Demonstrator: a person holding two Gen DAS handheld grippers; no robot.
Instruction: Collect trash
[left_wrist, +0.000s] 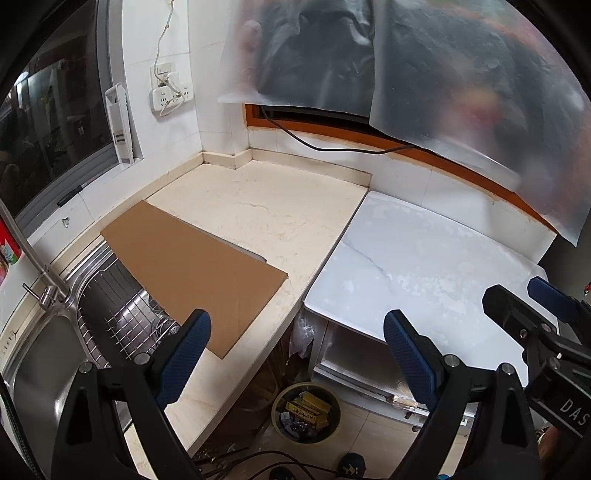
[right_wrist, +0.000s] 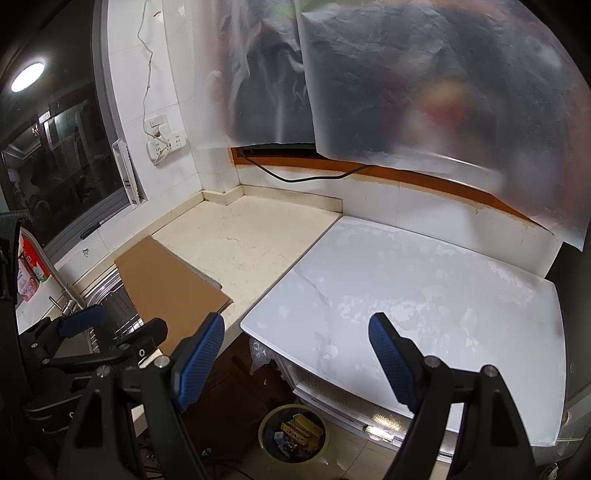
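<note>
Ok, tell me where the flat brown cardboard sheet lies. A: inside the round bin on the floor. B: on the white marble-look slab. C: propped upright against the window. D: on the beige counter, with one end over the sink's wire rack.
D: the cardboard sheet lies flat on the beige counter, its near end over the wire rack in the sink.

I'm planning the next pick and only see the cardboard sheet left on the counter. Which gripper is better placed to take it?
Left, probably. The left gripper is open, with the cardboard sheet just ahead of its fingers. The right gripper, also open, faces the white slab.
</note>
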